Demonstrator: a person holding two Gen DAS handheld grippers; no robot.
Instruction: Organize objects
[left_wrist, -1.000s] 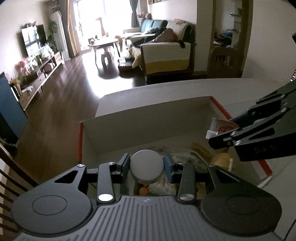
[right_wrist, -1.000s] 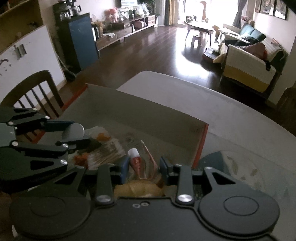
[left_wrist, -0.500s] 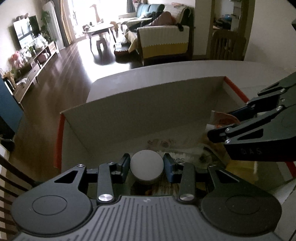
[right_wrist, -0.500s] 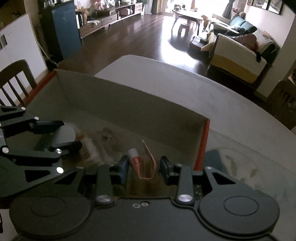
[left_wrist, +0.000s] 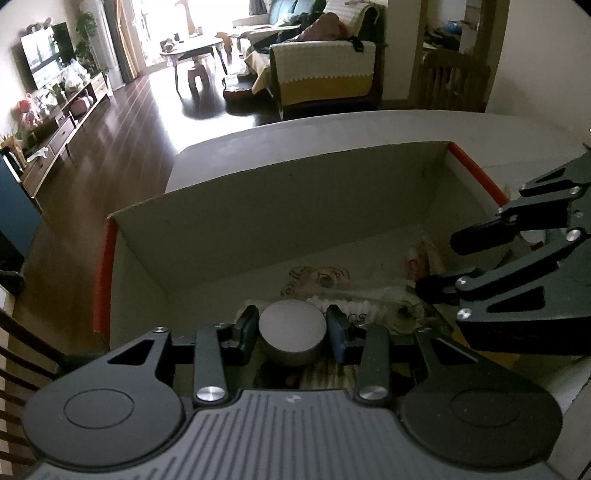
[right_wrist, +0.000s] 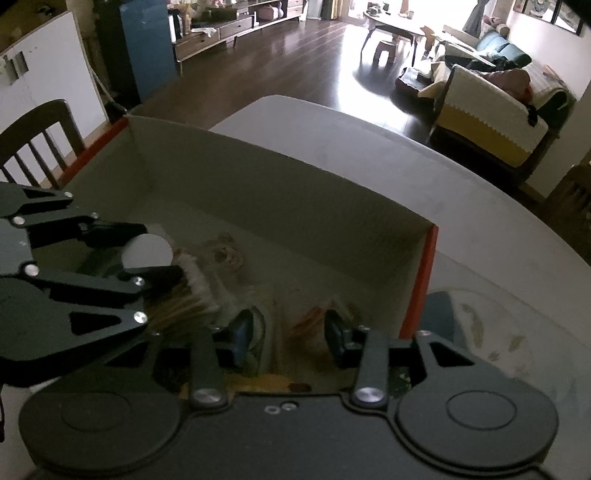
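One round grey puck (left_wrist: 292, 325) clamped by left gripper (left_wrist: 291, 329), one cardboard box (left_wrist: 258, 206)

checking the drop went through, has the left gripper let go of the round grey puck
No, the left gripper has its two fingers pressed against either side of the round grey puck, holding it over the cardboard box.

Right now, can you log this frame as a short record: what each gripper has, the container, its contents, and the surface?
left gripper: shut on a round grey disc, held over the box
right gripper: open, nothing between the fingers, low inside the box
container: open cardboard box with red edges
contents: mixed small packets, too dim to identify
surface: pale table
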